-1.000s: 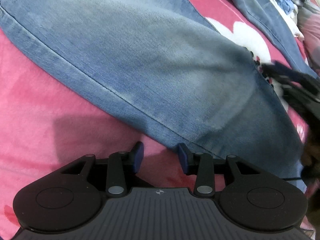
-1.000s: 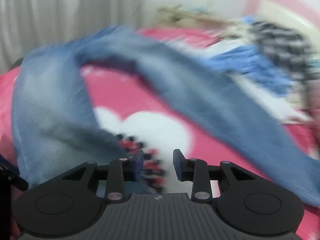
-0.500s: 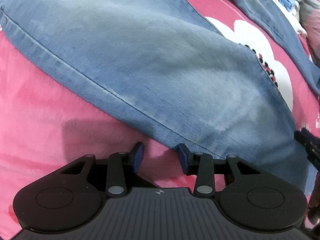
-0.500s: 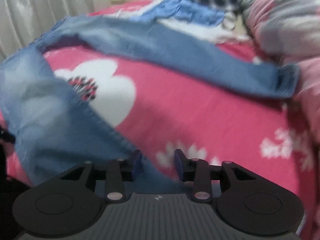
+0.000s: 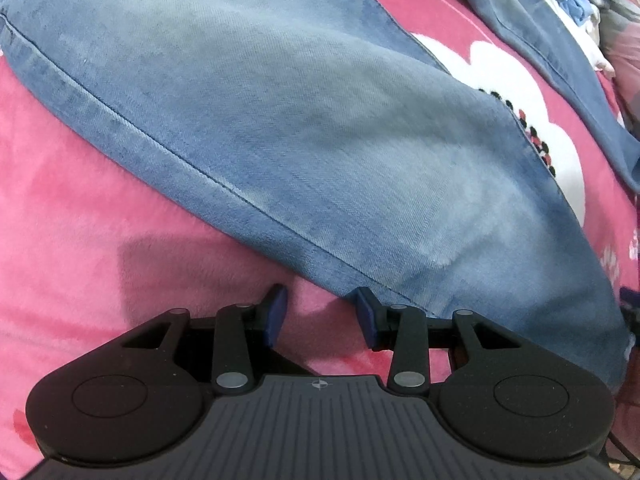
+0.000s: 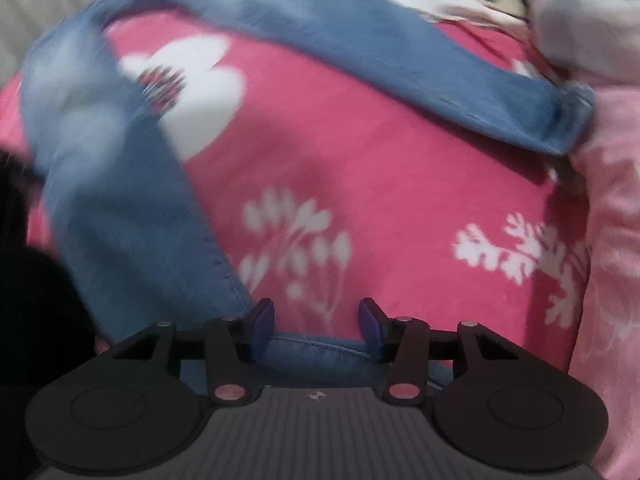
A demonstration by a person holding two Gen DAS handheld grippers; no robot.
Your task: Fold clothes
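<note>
Blue jeans (image 5: 312, 120) lie spread on a pink flowered blanket (image 5: 100, 240), one leg running diagonally past the left gripper (image 5: 320, 312), the other leg (image 6: 400, 52) reaching toward the blanket's far right side beside a pale pink pillow (image 6: 612, 240). The left gripper's fingers stand partly spread over bare blanket, just beside the leg's stitched seam, gripping nothing. The right gripper (image 6: 316, 322) has just been opening; the hem of the near leg lies between its spread fingers, which do not press on it.
</note>
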